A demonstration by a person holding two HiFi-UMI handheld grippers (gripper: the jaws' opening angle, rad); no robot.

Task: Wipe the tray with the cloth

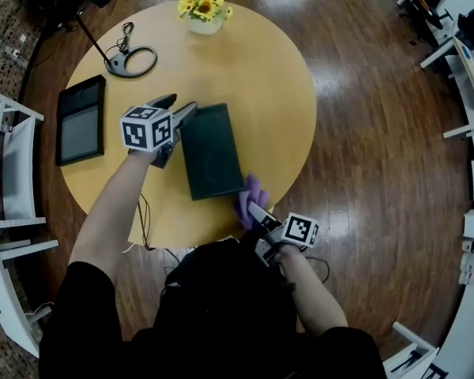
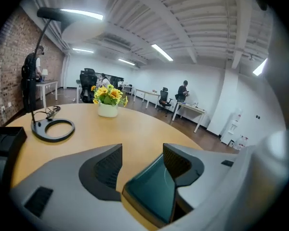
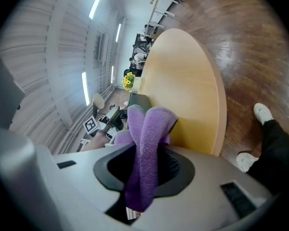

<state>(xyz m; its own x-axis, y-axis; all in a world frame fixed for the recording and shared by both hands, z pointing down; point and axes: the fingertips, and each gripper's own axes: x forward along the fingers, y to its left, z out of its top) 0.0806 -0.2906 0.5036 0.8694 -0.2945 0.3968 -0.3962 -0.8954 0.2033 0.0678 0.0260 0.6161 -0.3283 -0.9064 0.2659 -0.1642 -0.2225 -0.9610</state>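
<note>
tray (image 1: 211,150) near corner hidden under cloth (image 1: 252,198); cloth end inside right gripper (image 3: 143,165)

- Round wooden worktop (image 1: 276,93), standing on a dark wood floor.
- A dark rectangular tray (image 1: 211,152) lies flat toward the near edge, its long sides running near to far.
- A purple cloth (image 1: 251,196) sits at the near edge, against the tray's near right corner.
- A white pot of yellow flowers (image 1: 204,10) stands at the far edge.
- A lamp's ring-shaped base (image 1: 132,61) lies far left, with a coiled cable beside it.
- A black flat slab with a grey face (image 1: 80,121) lies along the left edge.
</note>
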